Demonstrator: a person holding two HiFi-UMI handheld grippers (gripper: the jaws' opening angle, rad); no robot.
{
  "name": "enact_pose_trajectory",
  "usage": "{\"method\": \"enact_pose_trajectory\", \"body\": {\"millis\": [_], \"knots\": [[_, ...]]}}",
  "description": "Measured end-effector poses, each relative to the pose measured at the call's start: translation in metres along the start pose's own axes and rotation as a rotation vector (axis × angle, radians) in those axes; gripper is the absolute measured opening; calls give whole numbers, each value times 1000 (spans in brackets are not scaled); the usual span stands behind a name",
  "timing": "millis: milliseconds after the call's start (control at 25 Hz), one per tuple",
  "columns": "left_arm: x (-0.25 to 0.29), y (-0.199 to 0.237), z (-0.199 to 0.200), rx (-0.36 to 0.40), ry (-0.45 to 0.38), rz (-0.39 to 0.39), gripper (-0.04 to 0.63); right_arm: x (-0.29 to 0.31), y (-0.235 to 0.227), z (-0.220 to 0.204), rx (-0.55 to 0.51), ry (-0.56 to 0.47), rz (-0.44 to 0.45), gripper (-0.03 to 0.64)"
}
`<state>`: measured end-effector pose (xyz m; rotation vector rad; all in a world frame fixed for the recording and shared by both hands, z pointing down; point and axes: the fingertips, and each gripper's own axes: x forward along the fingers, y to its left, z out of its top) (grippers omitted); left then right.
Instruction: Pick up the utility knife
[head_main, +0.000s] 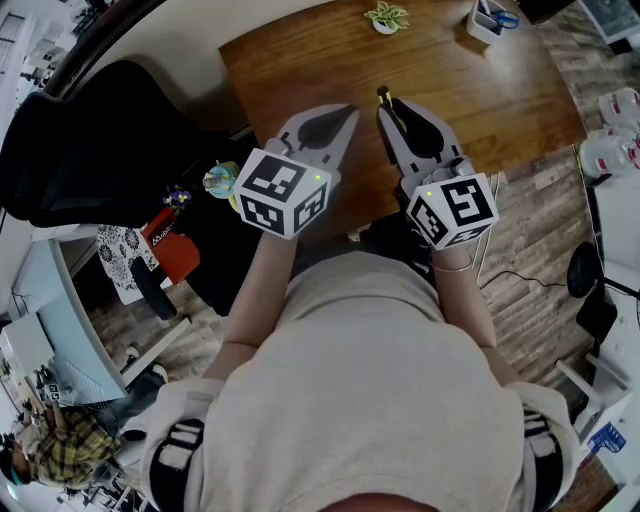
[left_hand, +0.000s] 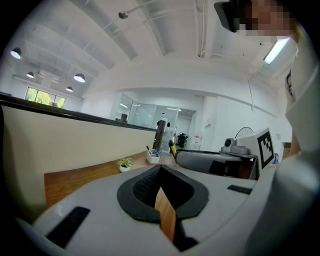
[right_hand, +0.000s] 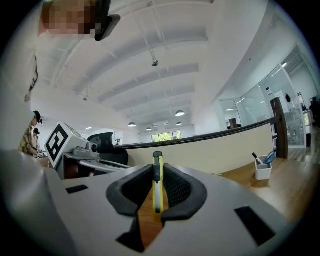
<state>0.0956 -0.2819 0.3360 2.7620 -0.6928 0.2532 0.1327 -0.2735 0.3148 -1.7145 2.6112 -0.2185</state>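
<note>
The yellow utility knife (right_hand: 157, 195) is clamped upright between the dark pads of my right gripper (right_hand: 158, 170), with its black end poking out past the tips. From the head view the knife (head_main: 396, 116) shows as a thin yellow strip in the right gripper (head_main: 392, 105), which is held level above the near edge of the wooden table (head_main: 480, 90). Close beside it on the left, my left gripper (head_main: 345, 112) has its tips together and holds nothing. Between the left gripper's (left_hand: 160, 170) pads only the table's wood shows.
A small potted plant (head_main: 386, 17) and a white pen holder (head_main: 487, 20) with scissors stand at the table's far edge. A black chair (head_main: 90, 140) is at the left. White cups (head_main: 615, 150) sit at the right, above a plank floor.
</note>
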Motion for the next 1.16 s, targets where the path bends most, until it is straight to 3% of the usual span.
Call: {"method": "enact_pose_trajectory", "body": {"millis": [320, 1160], "knots": [[2, 0, -1, -4, -1, -7, 12, 2, 7, -2, -28, 13, 31, 77], [7, -6, -5, -32, 6, -34, 12, -5, -8, -9, 6, 28, -23, 77]]}}
